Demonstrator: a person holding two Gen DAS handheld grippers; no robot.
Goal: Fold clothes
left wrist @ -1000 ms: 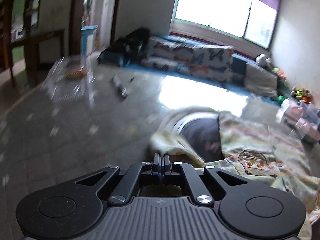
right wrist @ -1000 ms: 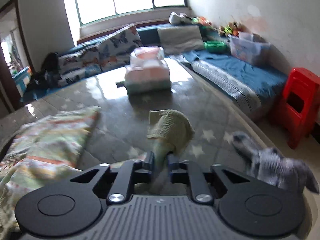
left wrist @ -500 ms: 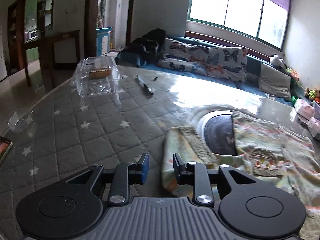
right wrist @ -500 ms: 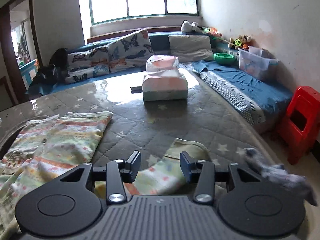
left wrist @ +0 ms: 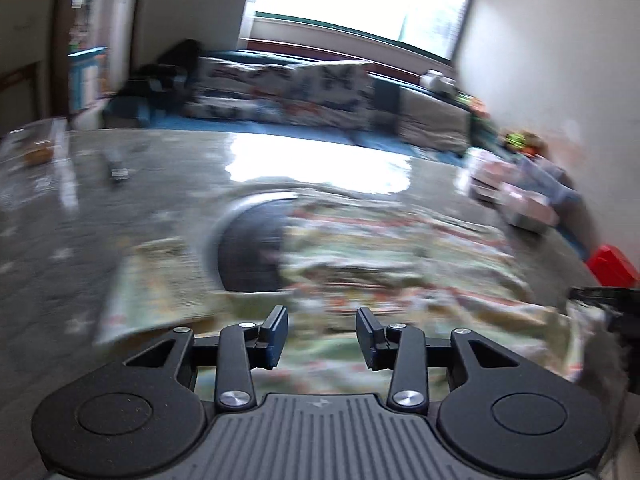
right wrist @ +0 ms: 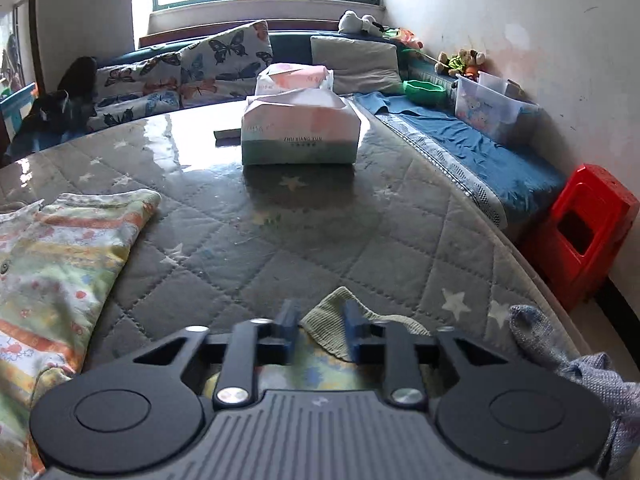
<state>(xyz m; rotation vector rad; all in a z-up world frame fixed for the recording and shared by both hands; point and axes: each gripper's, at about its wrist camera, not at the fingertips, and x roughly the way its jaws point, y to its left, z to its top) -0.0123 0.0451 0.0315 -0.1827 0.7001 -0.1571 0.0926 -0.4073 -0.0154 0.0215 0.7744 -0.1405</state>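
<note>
Looking across your workspace, the biggest thing is the quilted grey table cover [right wrist: 320,240] with its pale stars, glossy under the window light. On it, spread flat towards your left, lies the pastel striped child's top [right wrist: 60,260]. It shows sharp in the right wrist view. In the left wrist view it is badly smeared by motion.

Farther back, near the middle of the cover, a pink-and-white tissue pack [right wrist: 300,132] stands well apart from the top. A red plastic stool [right wrist: 584,224] stands on the floor off the table's right side. A grey knitted cloth [right wrist: 568,364] hangs over the table's near right rim.

Your left gripper [left wrist: 322,320] hovers above the top's near part. Its jaws are apart and opening, with nothing pinched between them.

Your right gripper [right wrist: 320,312] points down at the top's ribbed green cuff [right wrist: 326,332]. Its blurred jaws are closing with that cuff between them, a gap showing.
</note>
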